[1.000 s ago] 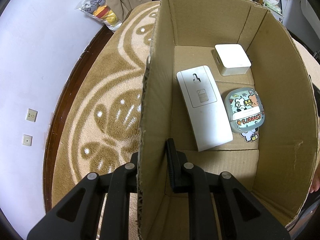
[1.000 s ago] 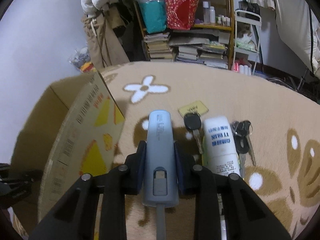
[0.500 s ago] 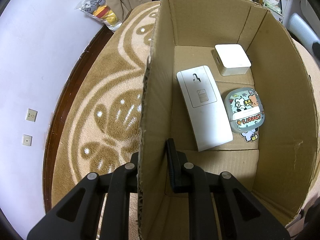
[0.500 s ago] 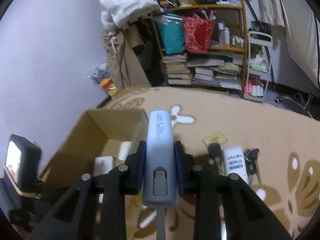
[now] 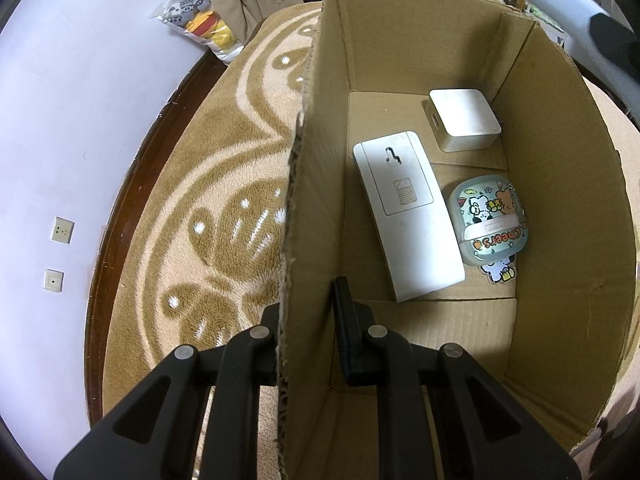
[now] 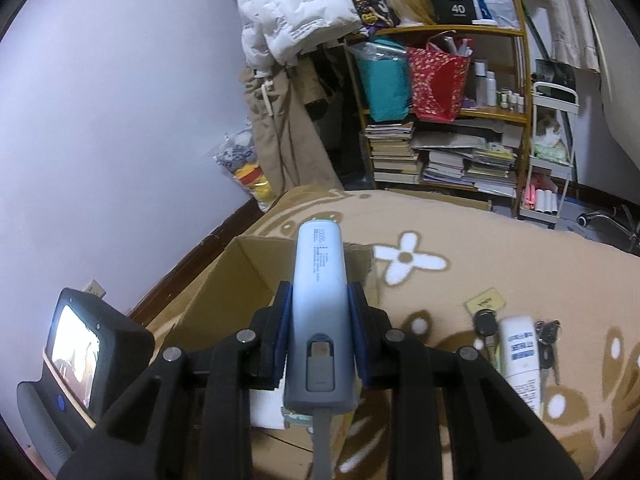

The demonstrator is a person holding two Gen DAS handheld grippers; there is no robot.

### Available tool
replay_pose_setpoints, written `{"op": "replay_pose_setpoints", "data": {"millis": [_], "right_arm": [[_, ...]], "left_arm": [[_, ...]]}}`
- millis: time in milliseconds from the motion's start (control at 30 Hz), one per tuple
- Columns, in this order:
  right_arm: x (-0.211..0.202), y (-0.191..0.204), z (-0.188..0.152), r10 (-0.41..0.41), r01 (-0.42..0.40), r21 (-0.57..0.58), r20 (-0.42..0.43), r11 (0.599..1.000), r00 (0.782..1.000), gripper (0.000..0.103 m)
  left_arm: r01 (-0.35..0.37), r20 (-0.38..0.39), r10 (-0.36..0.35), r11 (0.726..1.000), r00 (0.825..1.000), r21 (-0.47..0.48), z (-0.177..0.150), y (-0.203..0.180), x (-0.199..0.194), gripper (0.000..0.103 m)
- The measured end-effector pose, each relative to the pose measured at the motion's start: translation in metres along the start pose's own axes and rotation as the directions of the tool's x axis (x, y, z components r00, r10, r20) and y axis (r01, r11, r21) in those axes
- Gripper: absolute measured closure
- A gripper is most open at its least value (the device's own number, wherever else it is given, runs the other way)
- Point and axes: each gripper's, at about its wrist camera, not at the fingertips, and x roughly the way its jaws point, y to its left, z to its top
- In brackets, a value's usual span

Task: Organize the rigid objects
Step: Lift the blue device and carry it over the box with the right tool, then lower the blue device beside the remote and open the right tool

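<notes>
Clamping the near side wall of the open brown cardboard box, the left gripper had one black finger outside the wall and one inside, shut on the cardboard. Beyond that inner finger, on the box floor, lay a flat white rectangular device, with a rounded case printed with cartoon animals touching its right edge and a small white square adapter farther back. Seen from the right wrist, the right gripper gripped a pale blue cylindrical power bank between its blue pads, above the box's open top. Farther right on the tan flower-patterned carpet lay a black key, a white tube and a key bunch.
</notes>
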Motion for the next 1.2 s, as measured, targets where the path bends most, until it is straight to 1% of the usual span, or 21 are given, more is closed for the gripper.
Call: {"op": "replay_pose_setpoints", "data": {"millis": [300,467,600,733,800,1067,1200], "right_arm": [[0.018,0.01,-0.015,0.025,-0.026,-0.009,-0.06,1.0,0.998,0.074],[0.026,0.014,-0.021,0.009,-0.012,-0.032,-0.082,0.999,0.997,0.074],[0.026,0.012,-0.021,0.014,-0.016,-0.021,-0.085,1.0,0.996,0.074],[0.031,0.011,-0.02,0.011,-0.012,-0.009,-0.111,1.0,0.994,0.074],[0.032,0.012,-0.021,-0.013,0.011,-0.021,-0.115,1.0,0.993,0.074],[0.033,0.014,-0.022,-0.021,0.016,-0.04,-0.121,0.999,0.992,0.074],[0.035,0.019,-0.021,-0.018,0.012,-0.049,-0.123,0.999,0.992,0.074]], "left_arm": [[0.001,0.0,-0.001,1.0,1.0,0.0,0.001,0.001,0.001,0.088],[0.002,-0.001,-0.002,1.0,1.0,0.0,0.0,0.001,0.001,0.088],[0.001,0.0,-0.001,1.0,1.0,0.001,0.001,0.0,0.001,0.088],[0.001,-0.002,-0.001,1.0,1.0,0.001,0.001,0.0,0.001,0.088],[0.002,0.0,-0.002,1.0,1.0,0.001,0.001,0.0,0.001,0.087],[0.007,0.001,-0.007,1.0,1.0,0.0,0.0,0.002,-0.001,0.088],[0.024,-0.001,-0.024,1.0,1.0,-0.018,-0.001,0.005,-0.002,0.089]]}}
